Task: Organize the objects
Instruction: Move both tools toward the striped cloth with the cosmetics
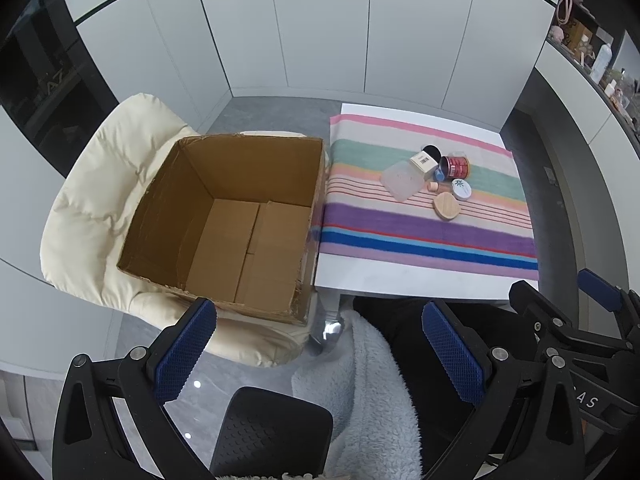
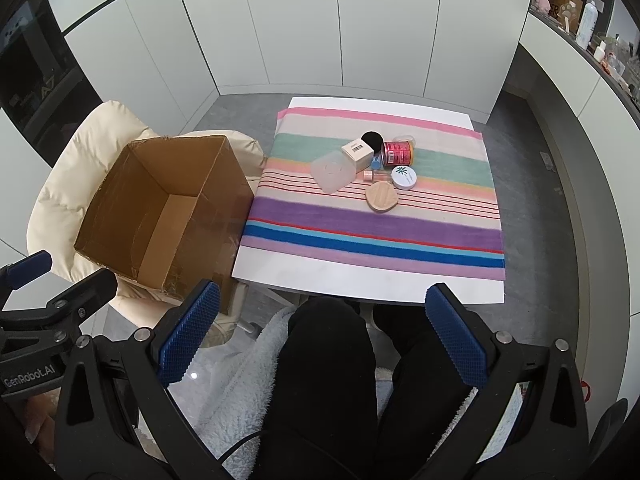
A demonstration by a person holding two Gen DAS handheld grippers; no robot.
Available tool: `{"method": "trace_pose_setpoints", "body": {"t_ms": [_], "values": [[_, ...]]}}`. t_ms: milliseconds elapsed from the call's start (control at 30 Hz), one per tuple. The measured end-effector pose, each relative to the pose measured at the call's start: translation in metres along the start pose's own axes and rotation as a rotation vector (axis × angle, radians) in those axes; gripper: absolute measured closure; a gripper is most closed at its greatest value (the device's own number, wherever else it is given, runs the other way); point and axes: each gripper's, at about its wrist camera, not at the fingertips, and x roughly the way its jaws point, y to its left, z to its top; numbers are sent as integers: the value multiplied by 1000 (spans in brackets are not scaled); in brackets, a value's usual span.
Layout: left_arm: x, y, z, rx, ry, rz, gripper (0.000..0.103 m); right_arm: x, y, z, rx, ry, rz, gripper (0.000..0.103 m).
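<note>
Both my tools are spread wide with nothing in them, left tool (image 1: 320, 354) and right tool (image 2: 324, 340) hanging over my lap. The clutter (image 2: 368, 170) sits bunched on the striped cloth (image 2: 360, 224) on the counter (image 2: 320, 272); cardboard box (image 1: 224, 220) is beside it on a cream chair (image 1: 100, 200).

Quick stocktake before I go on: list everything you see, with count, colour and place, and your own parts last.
cardboard box: 1, brown, open and empty, on the cream chair left of the table
chair: 1, cream, padded, under the box
table: 1, white, centre
striped cloth: 1, multicolour, covering the table
red tin: 1, lying on its side, in the cluster
small carton: 1, cream, barcode on top
black disc: 1, behind the carton
clear plastic lid: 1, translucent, left of cluster
white round jar: 1, green print
wooden lid: 1, tan, nearest
small bottle: 1, pinkish
legs: black, fleece beneath
left gripper: open
right gripper: open
</note>
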Motion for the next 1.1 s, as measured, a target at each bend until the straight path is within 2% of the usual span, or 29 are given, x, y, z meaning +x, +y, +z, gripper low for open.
{"method": "trace_pose_setpoints", "body": {"t_ms": [400, 567, 667, 900, 1100], "values": [[-2, -6, -2, -2, -14, 14, 0, 2, -5, 3, 7, -5, -1, 0], [0, -13, -3, -12, 1, -32, 0, 2, -11, 4, 21, -5, 7, 0], [2, -21, -4, -16, 13, -46, 0, 2, -22, 4, 33, -8, 6, 0], [2, -39, -8, -2, 6, -28, 0, 3, -58, 0, 95, -5, 9, 0], [1, -59, -11, 19, -14, -6, 0, 3, -92, -7, 147, -16, -22, 0]]}}
